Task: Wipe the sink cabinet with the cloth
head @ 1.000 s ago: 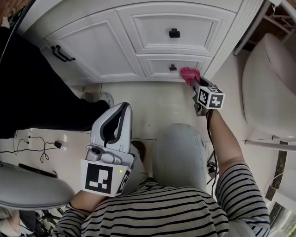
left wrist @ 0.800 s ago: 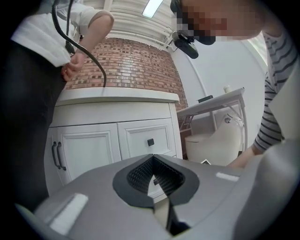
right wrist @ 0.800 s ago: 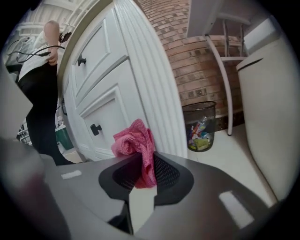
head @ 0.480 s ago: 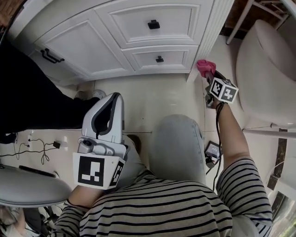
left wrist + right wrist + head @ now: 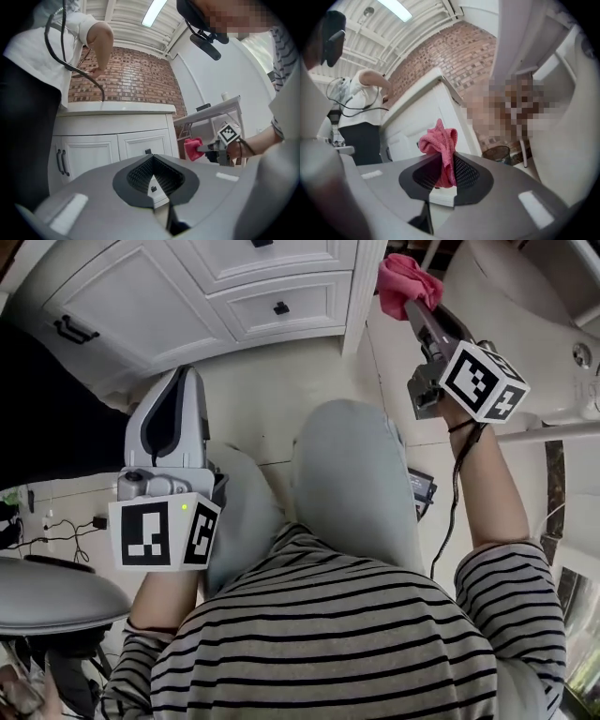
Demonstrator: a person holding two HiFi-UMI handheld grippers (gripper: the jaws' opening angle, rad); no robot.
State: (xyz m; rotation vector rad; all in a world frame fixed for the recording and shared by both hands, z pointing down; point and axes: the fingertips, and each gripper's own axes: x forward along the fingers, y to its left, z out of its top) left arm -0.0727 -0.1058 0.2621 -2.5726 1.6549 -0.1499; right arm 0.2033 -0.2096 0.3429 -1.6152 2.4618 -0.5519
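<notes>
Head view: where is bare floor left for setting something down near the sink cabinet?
One open tile patch lies between the sink cabinet base, the left gripper and the person's knee. A narrower strip runs right of the cabinet corner, under the right gripper holding the cloth. Lower left is crowded with cables.

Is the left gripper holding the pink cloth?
No, the left gripper is shut on nothing; the pink cloth is pinched in the right gripper.
</notes>
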